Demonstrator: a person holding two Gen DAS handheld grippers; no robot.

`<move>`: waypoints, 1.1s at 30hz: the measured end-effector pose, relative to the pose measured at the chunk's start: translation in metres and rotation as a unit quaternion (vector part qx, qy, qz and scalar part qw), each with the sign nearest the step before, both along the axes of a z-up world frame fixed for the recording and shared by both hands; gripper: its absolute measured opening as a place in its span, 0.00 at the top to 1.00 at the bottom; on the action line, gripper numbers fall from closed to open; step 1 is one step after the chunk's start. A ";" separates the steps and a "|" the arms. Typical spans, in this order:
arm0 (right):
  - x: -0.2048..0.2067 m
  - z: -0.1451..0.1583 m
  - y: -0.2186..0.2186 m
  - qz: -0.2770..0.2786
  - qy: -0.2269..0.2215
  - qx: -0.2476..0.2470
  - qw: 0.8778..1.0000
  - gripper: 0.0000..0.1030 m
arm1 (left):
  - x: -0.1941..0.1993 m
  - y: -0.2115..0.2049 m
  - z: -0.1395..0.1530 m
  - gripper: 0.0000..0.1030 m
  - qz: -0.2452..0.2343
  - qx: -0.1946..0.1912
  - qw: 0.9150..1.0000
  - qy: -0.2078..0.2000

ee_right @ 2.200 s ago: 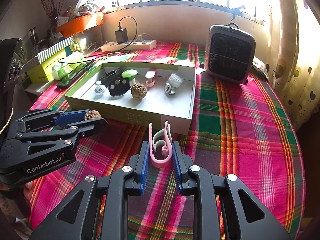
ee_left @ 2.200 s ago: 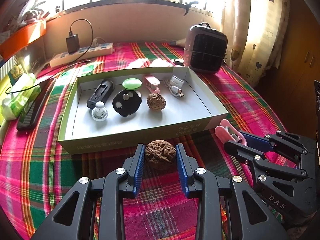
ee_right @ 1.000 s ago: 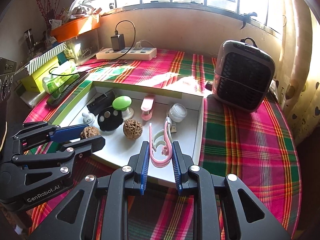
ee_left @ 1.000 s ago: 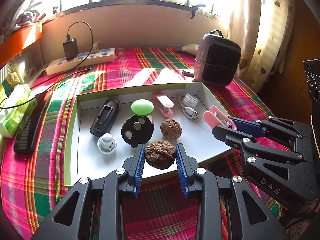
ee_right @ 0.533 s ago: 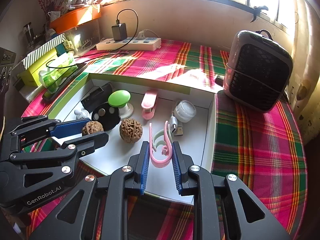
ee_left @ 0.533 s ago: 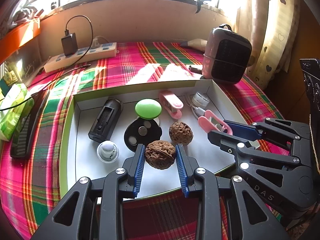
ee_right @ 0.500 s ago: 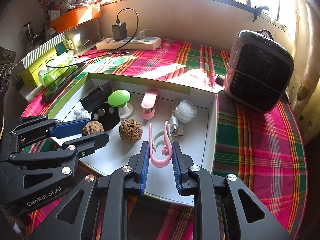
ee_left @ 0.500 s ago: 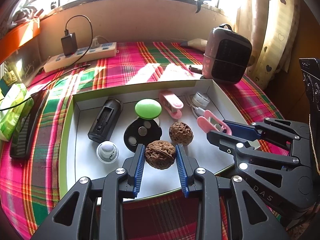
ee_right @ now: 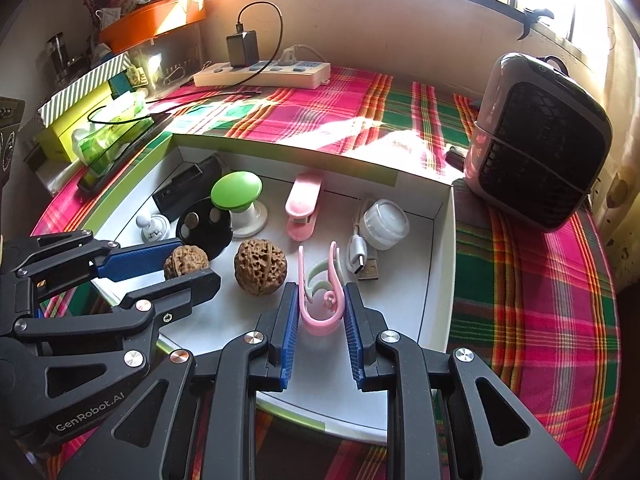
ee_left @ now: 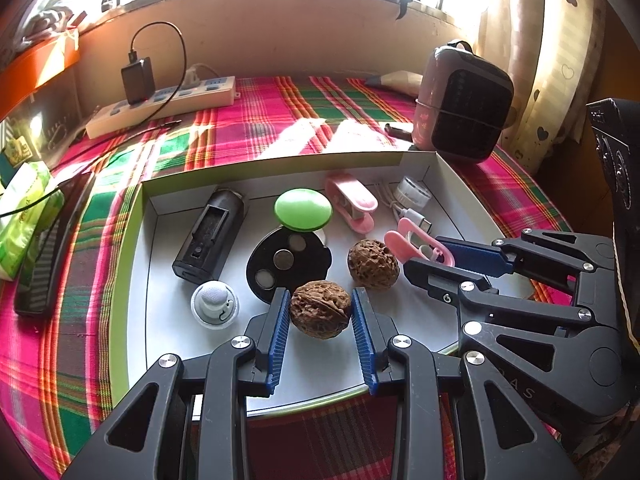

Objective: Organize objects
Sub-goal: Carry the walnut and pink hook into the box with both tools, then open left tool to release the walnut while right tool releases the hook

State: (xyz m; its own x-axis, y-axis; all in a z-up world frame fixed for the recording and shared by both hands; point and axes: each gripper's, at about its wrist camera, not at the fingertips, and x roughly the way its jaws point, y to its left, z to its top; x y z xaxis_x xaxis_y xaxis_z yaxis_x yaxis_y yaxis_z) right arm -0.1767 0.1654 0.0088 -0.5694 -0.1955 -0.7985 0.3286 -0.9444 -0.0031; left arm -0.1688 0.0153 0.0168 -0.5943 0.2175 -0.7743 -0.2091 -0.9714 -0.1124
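Observation:
My left gripper (ee_left: 319,312) is shut on a brown walnut (ee_left: 320,309) and holds it over the near part of the shallow white box (ee_left: 136,264). My right gripper (ee_right: 320,312) is shut on a pink clip (ee_right: 321,306) and holds it over the box's right half (ee_right: 436,280). A second walnut (ee_left: 373,264) lies in the box between the two grippers. The right gripper shows in the left wrist view (ee_left: 440,258); the left gripper shows in the right wrist view (ee_right: 176,266).
The box also holds a black case (ee_left: 210,236), a green-topped knob (ee_left: 303,210), a black disc (ee_left: 288,262), a white earbud case (ee_left: 214,304), a pink stapler (ee_left: 352,204) and a white charger with cable (ee_right: 380,226). A heater (ee_right: 536,144) and a power strip (ee_right: 262,72) stand on the plaid cloth.
Both grippers have moved forward from the cloth in front of the box to over its inside, carrying the walnut and the pink clip. In the last half second they lowered slightly.

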 end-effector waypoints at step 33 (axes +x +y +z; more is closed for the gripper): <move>-0.001 -0.001 0.002 -0.005 0.003 -0.003 1.000 0.77 | 0.000 -0.002 -0.002 0.71 0.005 -0.008 1.000 0.002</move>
